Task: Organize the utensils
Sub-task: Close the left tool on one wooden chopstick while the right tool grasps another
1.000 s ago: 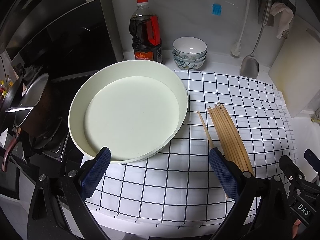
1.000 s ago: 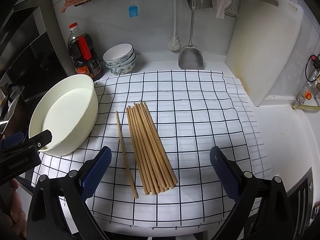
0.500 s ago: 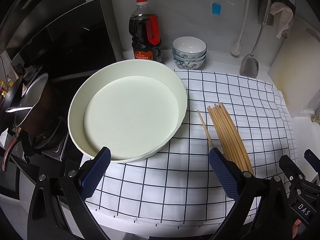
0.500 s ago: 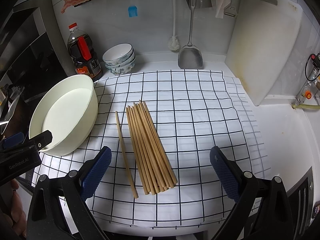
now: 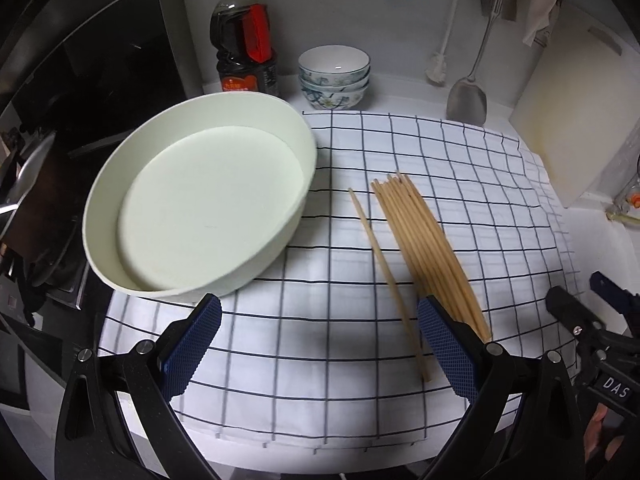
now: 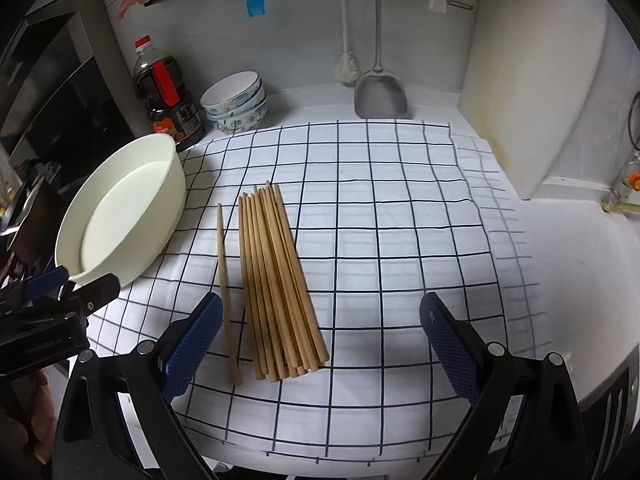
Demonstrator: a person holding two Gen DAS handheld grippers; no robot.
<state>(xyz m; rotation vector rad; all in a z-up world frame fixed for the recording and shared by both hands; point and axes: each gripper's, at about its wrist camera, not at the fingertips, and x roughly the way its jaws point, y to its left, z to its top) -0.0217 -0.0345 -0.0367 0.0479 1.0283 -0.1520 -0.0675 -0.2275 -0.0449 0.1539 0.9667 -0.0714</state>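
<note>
A bundle of several wooden chopsticks point(image 6: 276, 280) lies on the checked cloth point(image 6: 400, 220), with a single chopstick point(image 6: 226, 292) apart on its left. Both show in the left wrist view: the bundle point(image 5: 428, 248) and the single chopstick point(image 5: 384, 272). A large empty cream basin point(image 5: 200, 200) sits left of them, also in the right wrist view point(image 6: 124, 216). My left gripper point(image 5: 320, 344) is open and empty, near the cloth's front edge. My right gripper point(image 6: 320, 344) is open and empty, just in front of the bundle's near ends.
At the back stand a dark oil bottle point(image 5: 246, 48), stacked patterned bowls point(image 5: 334, 76), a hanging metal spatula point(image 6: 380, 92) and a brush point(image 6: 346, 68). A white cutting board point(image 6: 536, 80) leans at the right. A stove with a pan point(image 5: 24, 184) is at the left.
The left gripper has shifted right and slightly forward, so the basin now sits further left in its view. The right gripper has barely moved. Both stay open.
</note>
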